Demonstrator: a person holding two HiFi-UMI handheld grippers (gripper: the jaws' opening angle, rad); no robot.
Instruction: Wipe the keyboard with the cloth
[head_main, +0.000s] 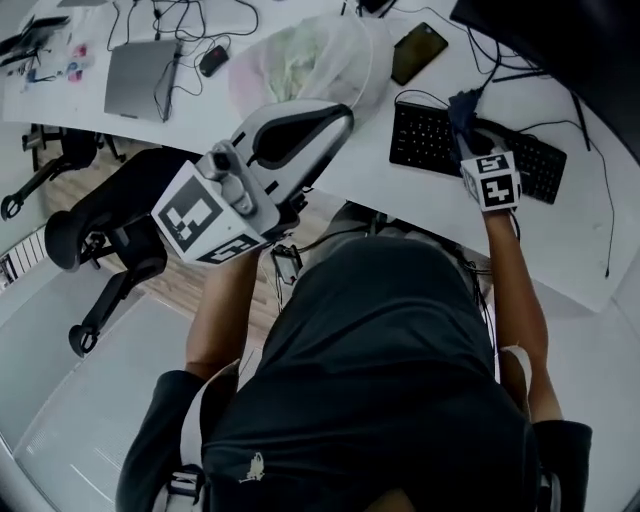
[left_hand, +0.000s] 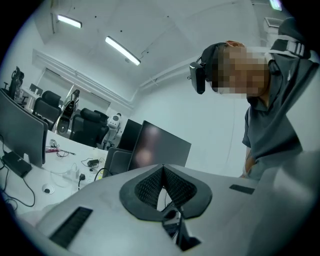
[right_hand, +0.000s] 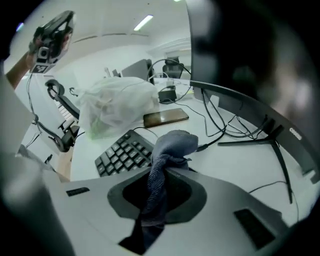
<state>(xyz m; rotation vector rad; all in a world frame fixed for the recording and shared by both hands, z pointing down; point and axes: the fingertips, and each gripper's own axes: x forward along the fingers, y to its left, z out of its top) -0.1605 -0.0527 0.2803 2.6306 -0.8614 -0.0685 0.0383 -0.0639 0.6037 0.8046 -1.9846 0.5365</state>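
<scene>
Cloth (right_hand: 172, 145) clamped in right gripper (right_hand: 161, 172) over far-right keyboard (right_hand: 122, 152), best swept lightly along key rows; left gripper (left_hand: 163, 172) clenched, empty.

Cloth (right_hand: 172, 142) is looking blue-grey, keyboard (right_hand: 122, 152) is showing plain black against the white desk (right_hand: 240, 160), and the marker cube (head_main: 205, 220) is sporting black-and-white squares.

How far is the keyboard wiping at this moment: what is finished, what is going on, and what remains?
Done: the cloth is clamped in the right gripper. In hand: it hangs over the keyboard; contact is unclear. Left: the wiping itself, probably; nothing shows keys already wiped. The left gripper is shut, empty, raised.
</scene>
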